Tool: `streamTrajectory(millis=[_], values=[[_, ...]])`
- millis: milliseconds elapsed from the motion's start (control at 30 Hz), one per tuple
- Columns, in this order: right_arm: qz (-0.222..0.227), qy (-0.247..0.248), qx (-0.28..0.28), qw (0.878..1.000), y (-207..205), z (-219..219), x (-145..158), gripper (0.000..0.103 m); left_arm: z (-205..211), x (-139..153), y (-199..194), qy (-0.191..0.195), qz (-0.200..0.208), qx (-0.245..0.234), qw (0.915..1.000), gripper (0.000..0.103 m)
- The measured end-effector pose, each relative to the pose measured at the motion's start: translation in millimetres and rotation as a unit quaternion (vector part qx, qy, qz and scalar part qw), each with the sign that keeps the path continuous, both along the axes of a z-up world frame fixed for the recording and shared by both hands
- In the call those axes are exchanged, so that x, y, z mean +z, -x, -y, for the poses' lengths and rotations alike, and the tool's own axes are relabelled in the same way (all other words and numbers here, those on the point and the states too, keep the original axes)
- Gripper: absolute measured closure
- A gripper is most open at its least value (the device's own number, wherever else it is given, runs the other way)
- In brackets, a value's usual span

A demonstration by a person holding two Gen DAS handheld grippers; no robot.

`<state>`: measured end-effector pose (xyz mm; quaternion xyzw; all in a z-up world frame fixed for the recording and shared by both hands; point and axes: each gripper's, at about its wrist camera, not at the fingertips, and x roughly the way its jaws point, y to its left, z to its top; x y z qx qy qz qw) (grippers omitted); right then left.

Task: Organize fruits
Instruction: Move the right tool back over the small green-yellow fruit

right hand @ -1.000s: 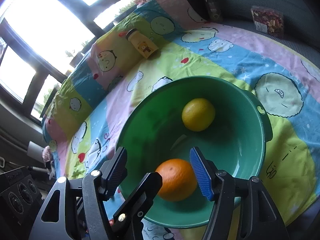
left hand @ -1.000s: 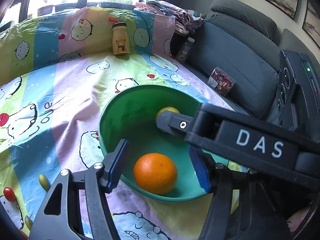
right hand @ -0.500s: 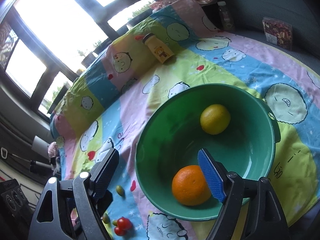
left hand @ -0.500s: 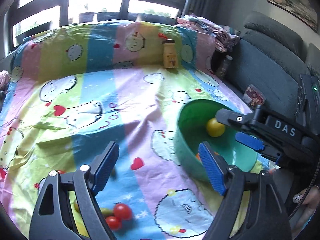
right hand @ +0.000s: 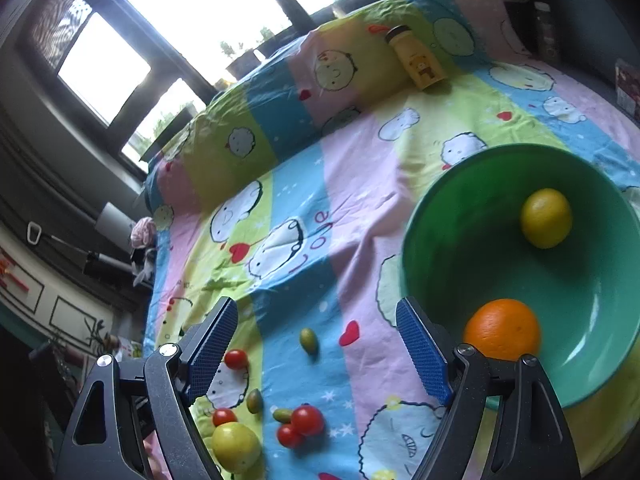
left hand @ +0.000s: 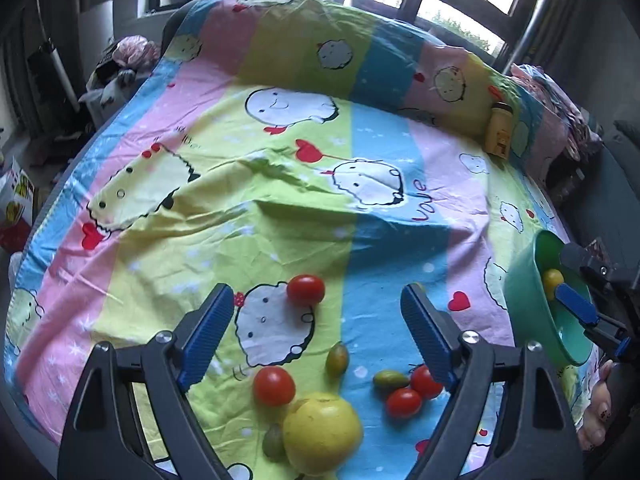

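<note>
My left gripper (left hand: 316, 332) is open and empty above loose fruit on the cartoon bedsheet: a big yellow fruit (left hand: 322, 432), several red cherry tomatoes (left hand: 305, 289) and small green ones (left hand: 337, 360). My right gripper (right hand: 316, 344) is open and empty, left of the green bowl (right hand: 420, 216), which holds an orange (right hand: 502, 330) and a lemon (right hand: 546, 218). The right wrist view shows the same yellow fruit (right hand: 235, 446) and tomatoes (right hand: 307, 420) low down. The bowl (left hand: 524, 304) and the right gripper's fingers (left hand: 574, 308) show at the right edge of the left wrist view.
A yellow bottle (left hand: 499, 130) stands at the far right of the bed, also seen in the right wrist view (right hand: 420, 60). Windows run behind the bed. A dark sofa (left hand: 616, 208) lies right of the bowl. Clutter sits off the bed's left edge.
My left gripper has swung left, away from the bowl, and now hangs over the loose fruit. My right gripper has also drawn back left from the bowl.
</note>
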<state>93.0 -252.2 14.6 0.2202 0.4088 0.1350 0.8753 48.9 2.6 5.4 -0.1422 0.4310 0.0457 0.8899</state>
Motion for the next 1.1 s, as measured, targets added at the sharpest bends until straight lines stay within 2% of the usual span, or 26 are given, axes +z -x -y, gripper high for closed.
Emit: streamTrajectory(millis=[167, 300, 400, 567, 633, 800, 933, 1100], values=[[-0.031, 0.012, 0.041, 0.999, -12, -32, -17, 0.021, -11, -20, -6, 0.037, -0.042, -0.004, 0.9984, 0.021], [-0.055, 0.023, 0.06, 0.996, -22, -51, -34, 0.021, -4, -29, -11, 0.04, -0.061, -0.022, 0.9971, 0.025], [-0.076, 0.027, 0.06, 0.995, -31, -60, -48, 0.021, 3, -37, -14, 0.027, -0.078, -0.037, 0.9959, 0.033], [-0.094, 0.035, 0.073, 0.992, -40, -69, -62, 0.036, 13, -50, -19, 0.032, -0.113, -0.065, 0.9909, 0.05], [-0.103, 0.035, 0.074, 0.991, -43, -71, -67, 0.051, 15, -54, -19, 0.032, -0.123, -0.07, 0.9894, 0.053], [-0.124, 0.05, 0.074, 0.988, -51, -74, -80, 0.067, 21, -60, -21, 0.043, -0.133, -0.084, 0.9865, 0.056], [-0.132, 0.05, 0.078, 0.987, -56, -75, -85, 0.072, 25, -64, -23, 0.047, -0.141, -0.089, 0.9849, 0.059], [-0.131, 0.06, 0.077, 0.987, -56, -76, -86, 0.072, 26, -69, -25, 0.043, -0.153, -0.088, 0.9835, 0.06]])
